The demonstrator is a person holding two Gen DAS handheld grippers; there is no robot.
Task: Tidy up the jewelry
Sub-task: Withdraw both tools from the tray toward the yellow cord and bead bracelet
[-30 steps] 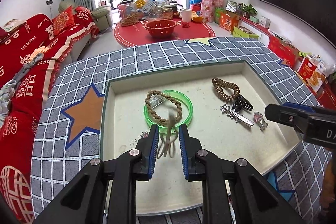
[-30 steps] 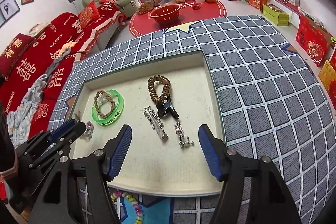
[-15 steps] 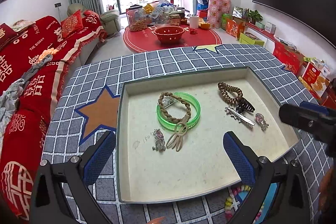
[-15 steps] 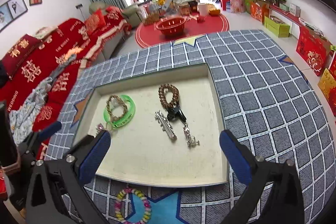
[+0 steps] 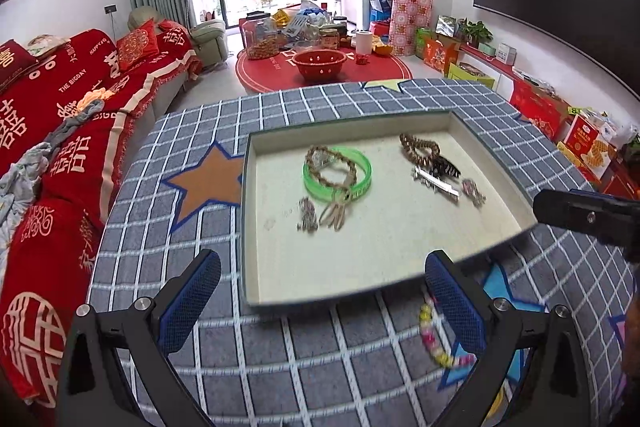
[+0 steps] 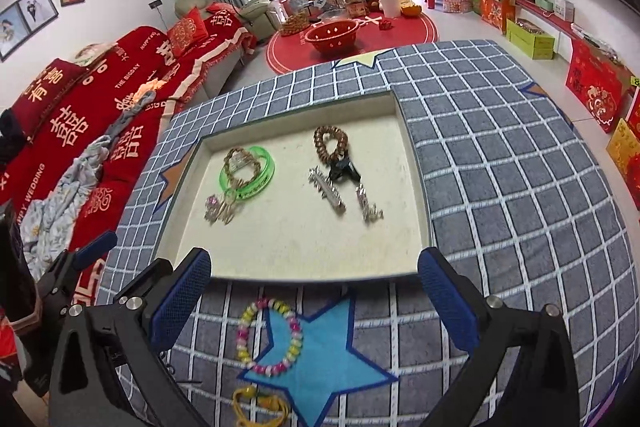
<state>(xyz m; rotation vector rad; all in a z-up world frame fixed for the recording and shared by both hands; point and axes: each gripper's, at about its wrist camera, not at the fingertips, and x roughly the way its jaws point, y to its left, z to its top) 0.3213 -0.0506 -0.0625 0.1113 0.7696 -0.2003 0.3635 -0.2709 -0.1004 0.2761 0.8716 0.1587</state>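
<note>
We hold both the left gripper (image 5: 324,303) and right gripper (image 6: 316,301) wide open, empty, just short of the tray's (image 6: 320,275) near rim.

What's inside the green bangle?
A braided brown bracelet lies across the green bangle, partly inside its ring, with a small clear packet under it. The bracelet hides part of the packet, so I can't tell what it holds.

In the left wrist view the bead bracelet (image 5: 434,337) is blurred and partly hidden behind a finger (image 5: 456,303). The yellow cord (image 6: 260,405) runs off the right wrist view's bottom edge. The small charm (image 5: 307,213) is too blurred to identify.
</note>
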